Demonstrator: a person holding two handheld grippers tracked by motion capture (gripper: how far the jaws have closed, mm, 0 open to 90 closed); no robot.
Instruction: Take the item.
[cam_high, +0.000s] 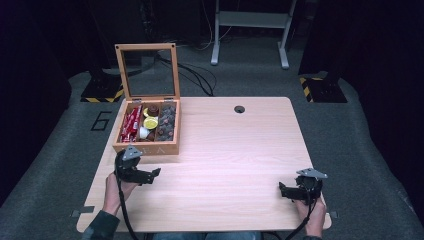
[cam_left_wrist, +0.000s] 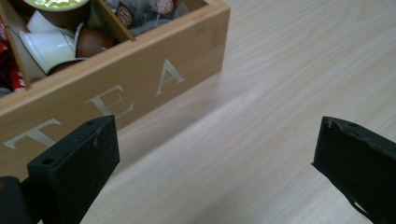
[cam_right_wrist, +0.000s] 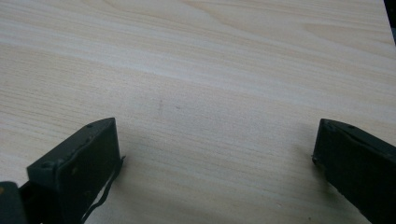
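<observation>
Left claw (cam_high: 156, 172) gapes wide, empty | we hold it just beside tea box (cam_high: 146, 148), nearer than right claw (cam_high: 281, 189), wide too, on bare bench (cam_high: 235, 150).

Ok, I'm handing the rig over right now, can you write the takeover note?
Left gripper: open, holding nothing, just in front of the wooden tea box.
Right gripper: open, holding nothing, low over the bare table near its front right corner.
Tea box: at the table's back left, glass lid standing open; red packets in the left compartment, capsules in the middle, dark tea sachets on the right.
Done: lid is open. Nothing lies out on the table.
Left: likely working on the box contents with the left gripper, which is nearest.
</observation>
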